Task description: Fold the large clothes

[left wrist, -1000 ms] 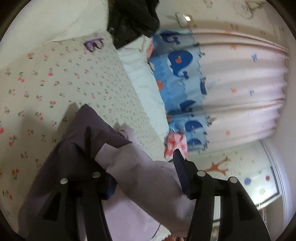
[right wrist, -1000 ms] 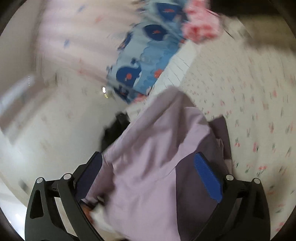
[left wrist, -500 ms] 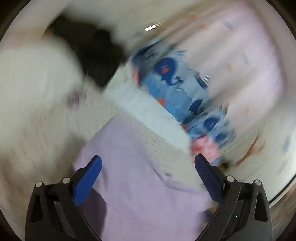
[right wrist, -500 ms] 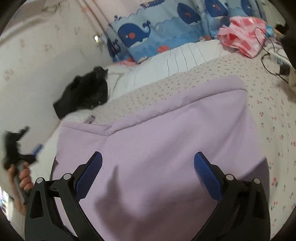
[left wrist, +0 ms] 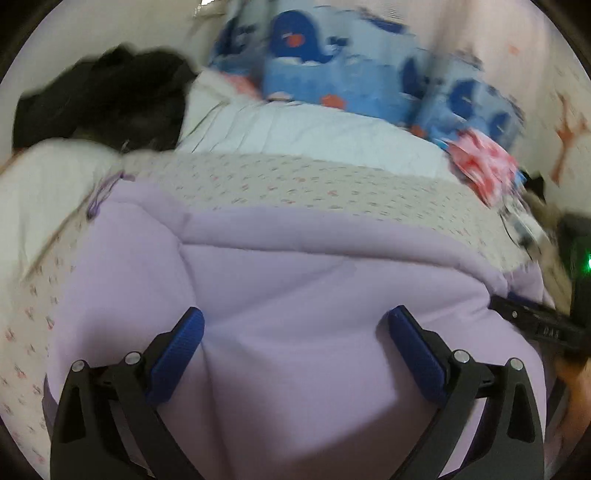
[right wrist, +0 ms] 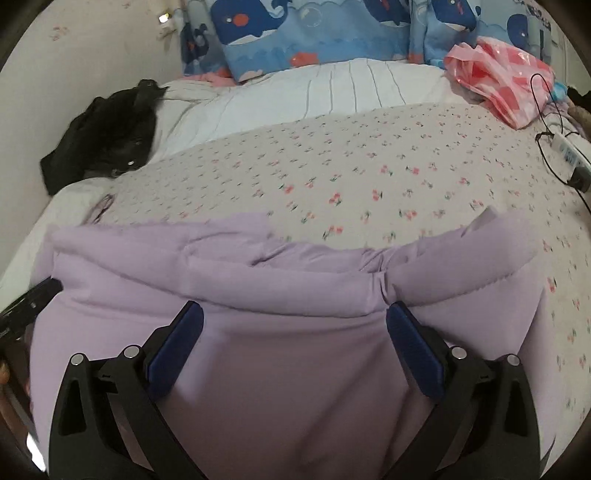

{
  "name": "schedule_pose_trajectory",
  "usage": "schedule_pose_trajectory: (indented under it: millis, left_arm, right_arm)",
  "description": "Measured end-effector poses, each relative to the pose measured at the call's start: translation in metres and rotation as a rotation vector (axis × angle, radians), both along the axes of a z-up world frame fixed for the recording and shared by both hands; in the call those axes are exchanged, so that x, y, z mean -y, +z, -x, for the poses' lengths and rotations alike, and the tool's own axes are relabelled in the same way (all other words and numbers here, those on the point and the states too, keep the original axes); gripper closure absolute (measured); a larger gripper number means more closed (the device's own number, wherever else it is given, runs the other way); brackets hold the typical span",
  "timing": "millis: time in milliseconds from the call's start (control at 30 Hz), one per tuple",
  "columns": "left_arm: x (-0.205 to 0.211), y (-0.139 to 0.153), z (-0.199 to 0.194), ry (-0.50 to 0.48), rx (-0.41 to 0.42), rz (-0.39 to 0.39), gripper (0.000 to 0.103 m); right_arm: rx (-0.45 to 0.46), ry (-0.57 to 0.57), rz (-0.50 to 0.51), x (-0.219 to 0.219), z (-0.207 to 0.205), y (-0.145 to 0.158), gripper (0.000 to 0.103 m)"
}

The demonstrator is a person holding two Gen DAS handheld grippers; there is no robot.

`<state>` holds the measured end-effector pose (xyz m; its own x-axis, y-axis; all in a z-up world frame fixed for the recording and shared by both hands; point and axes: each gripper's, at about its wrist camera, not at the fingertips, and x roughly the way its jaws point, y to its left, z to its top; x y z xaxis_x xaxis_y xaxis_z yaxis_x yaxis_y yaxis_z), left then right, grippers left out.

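A lilac garment [right wrist: 280, 295] is seen spread across the near part of a bed covered by a floral sheet [right wrist: 369, 177]. The left tongs [left wrist: 295, 328] and the right tongs [right wrist: 294, 325] are both held wide apart above the fabric, nothing being clamped. A black garment [right wrist: 103, 133] and whale-print pillows [right wrist: 314, 33] are seen at the bed's far end.

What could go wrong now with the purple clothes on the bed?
1. Both the left gripper and the right gripper are open, so nothing holds the purple garment. Its bunched far edge could slump and spoil the fold.
2. A black cable and power strip lie on the bedsheet to the right. A wide sweep might snag them.
3. The left wrist view is blurred, so a grab now might miss the edge.
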<state>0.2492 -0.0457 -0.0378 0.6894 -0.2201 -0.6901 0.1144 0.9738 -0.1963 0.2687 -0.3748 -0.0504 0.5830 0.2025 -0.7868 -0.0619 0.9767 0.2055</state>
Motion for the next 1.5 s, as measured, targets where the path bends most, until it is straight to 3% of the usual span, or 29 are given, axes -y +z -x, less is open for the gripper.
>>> schedule_pose_trajectory:
  millis: [100, 167, 233, 300, 367, 433, 467, 533, 600, 667, 733, 867, 1000, 1233, 1500]
  left_arm:
    - [0.004, -0.009, -0.007, 0.008, -0.044, -0.047, 0.007]
    - [0.008, 0.0, -0.008, 0.021, -0.058, -0.085, 0.007]
    - [0.002, 0.022, 0.005, 0.046, 0.004, -0.086, 0.007]
    - [-0.002, 0.04, 0.008, 0.084, 0.101, -0.16, 0.007]
    - [-0.008, 0.03, -0.004, 0.106, 0.079, -0.214, 0.007]
    - [-0.016, 0.002, -0.018, 0.107, -0.012, -0.187, 0.006]
    - [-0.028, -0.011, -0.022, 0.098, -0.045, -0.09, 0.006]
    - [-0.04, -0.017, -0.023, 0.114, -0.062, -0.029, 0.006]
    - [-0.038, -0.018, -0.019, 0.102, -0.06, -0.066, 0.006]
    - [-0.029, -0.023, -0.01, 0.086, -0.048, -0.152, 0.006]
    - [-0.026, -0.022, -0.005, 0.085, -0.029, -0.186, 0.006]
    - [-0.022, -0.02, -0.001, 0.095, 0.01, -0.197, 0.006]
    - [-0.023, -0.019, -0.001, 0.1, 0.031, -0.17, 0.006]
    - [-0.021, -0.019, 0.007, 0.115, 0.087, -0.157, 0.006]
    - [-0.022, -0.018, 0.013, 0.125, 0.125, -0.153, 0.006]
  right_arm:
    - [-0.053, 0.008, 0.044, -0.009, -0.014, -0.009, 0.007]
    - [-0.045, 0.01, 0.085, -0.011, -0.012, 0.003, 0.007]
    - [0.057, 0.0, 0.108, -0.005, -0.006, 0.027, 0.007]
    - [0.098, -0.042, 0.14, 0.007, -0.011, 0.037, 0.007]
    - [-0.013, -0.078, 0.112, 0.026, -0.028, 0.011, 0.007]
    - [-0.09, -0.079, -0.003, 0.041, -0.035, -0.021, 0.007]
    - [-0.071, -0.089, -0.05, 0.048, -0.034, -0.025, 0.007]
    - [-0.054, -0.099, -0.092, 0.056, -0.029, -0.028, 0.007]
    - [-0.059, -0.089, -0.072, 0.055, -0.027, -0.026, 0.007]
    - [-0.066, -0.079, -0.027, 0.053, -0.023, -0.017, 0.008]
    - [-0.005, -0.1, 0.019, 0.057, -0.009, 0.0, 0.009]
    - [0.021, -0.195, -0.081, 0.08, 0.006, -0.006, 0.014]
    - [-0.039, -0.2, -0.12, 0.086, -0.005, -0.021, 0.014]
    - [-0.052, -0.205, -0.223, 0.101, -0.013, -0.036, 0.014]
    - [0.039, -0.211, -0.339, 0.116, -0.002, -0.034, 0.014]
